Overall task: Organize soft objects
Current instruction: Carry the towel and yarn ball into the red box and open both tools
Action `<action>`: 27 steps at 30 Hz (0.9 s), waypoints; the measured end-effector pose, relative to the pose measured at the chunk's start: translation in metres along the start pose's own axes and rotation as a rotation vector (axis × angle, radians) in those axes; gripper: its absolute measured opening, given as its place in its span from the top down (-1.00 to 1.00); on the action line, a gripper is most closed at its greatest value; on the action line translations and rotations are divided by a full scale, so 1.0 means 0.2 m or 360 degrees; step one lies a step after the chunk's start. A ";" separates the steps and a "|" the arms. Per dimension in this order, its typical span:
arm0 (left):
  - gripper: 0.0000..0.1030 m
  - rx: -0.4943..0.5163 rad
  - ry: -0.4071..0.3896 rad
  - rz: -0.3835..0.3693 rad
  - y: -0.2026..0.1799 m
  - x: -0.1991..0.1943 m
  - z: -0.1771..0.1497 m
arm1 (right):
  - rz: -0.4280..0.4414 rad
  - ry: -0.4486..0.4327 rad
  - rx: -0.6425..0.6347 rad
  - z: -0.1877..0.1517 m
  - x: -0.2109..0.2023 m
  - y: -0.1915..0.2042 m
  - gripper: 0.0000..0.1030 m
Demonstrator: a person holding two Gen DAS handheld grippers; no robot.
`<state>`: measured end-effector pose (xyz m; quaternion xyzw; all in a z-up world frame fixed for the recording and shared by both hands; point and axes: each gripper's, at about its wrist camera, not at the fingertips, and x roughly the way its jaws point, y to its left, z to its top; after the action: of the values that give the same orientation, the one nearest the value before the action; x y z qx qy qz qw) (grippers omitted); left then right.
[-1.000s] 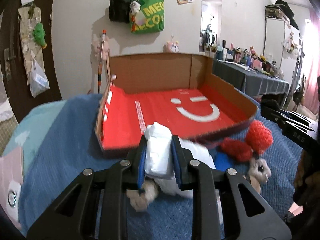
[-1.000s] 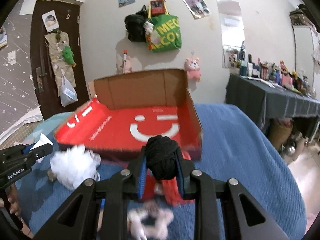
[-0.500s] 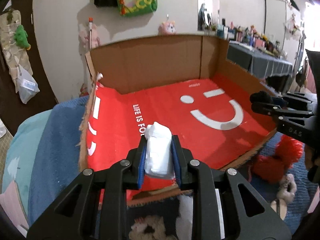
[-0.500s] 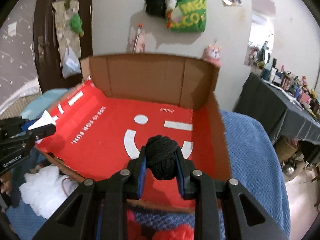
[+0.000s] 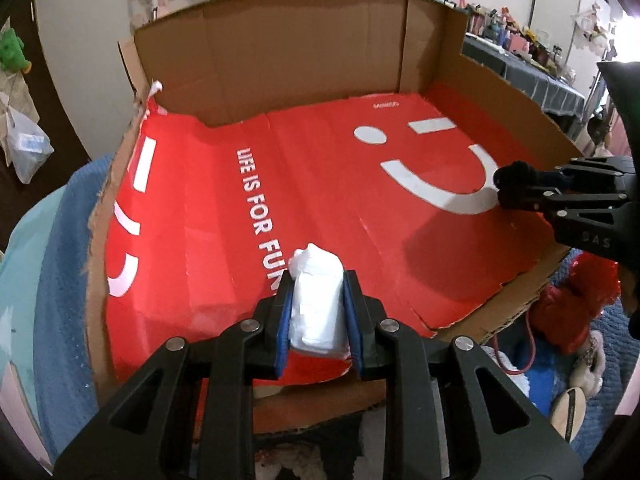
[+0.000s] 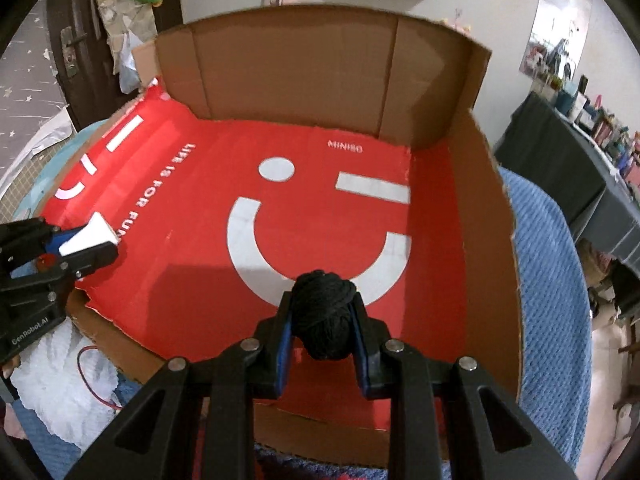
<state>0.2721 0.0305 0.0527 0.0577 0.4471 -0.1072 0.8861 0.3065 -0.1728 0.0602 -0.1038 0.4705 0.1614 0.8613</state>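
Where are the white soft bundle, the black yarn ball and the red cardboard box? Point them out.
white soft bundle (image 5: 316,300): left wrist view, its front face.
black yarn ball (image 6: 324,314): right wrist view, its middle.
red cardboard box (image 6: 304,76): right wrist view, brown back wall.

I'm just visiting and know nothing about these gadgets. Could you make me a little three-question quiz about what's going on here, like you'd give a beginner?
1. True or false: the left gripper is clamped on a white soft bundle.
2. What is the right gripper holding? A) a red plush B) a black yarn ball C) nothing
3. Fill in: both grippers are held over the red floor of the open cardboard ____.

Key
1. True.
2. B, the black yarn ball.
3. box; its red floor shows a white smiley and nothing lying inside.
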 end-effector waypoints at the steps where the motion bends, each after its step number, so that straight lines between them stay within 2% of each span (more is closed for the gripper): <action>1: 0.58 -0.0009 0.0005 -0.0010 0.01 0.01 0.00 | -0.0005 0.0004 -0.0004 0.00 0.00 0.00 0.47; 14: 0.58 -0.0022 0.0036 -0.0049 0.02 0.03 0.01 | 0.0025 0.0061 -0.0010 -0.01 0.04 0.00 0.47; 27: 0.57 -0.0041 0.0047 -0.0080 0.02 0.05 0.01 | 0.0046 0.0077 -0.0026 -0.01 0.05 0.01 0.23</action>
<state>0.2807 0.0332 0.0470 0.0365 0.4629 -0.1229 0.8771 0.3099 -0.1698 0.0506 -0.1080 0.4914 0.1752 0.8463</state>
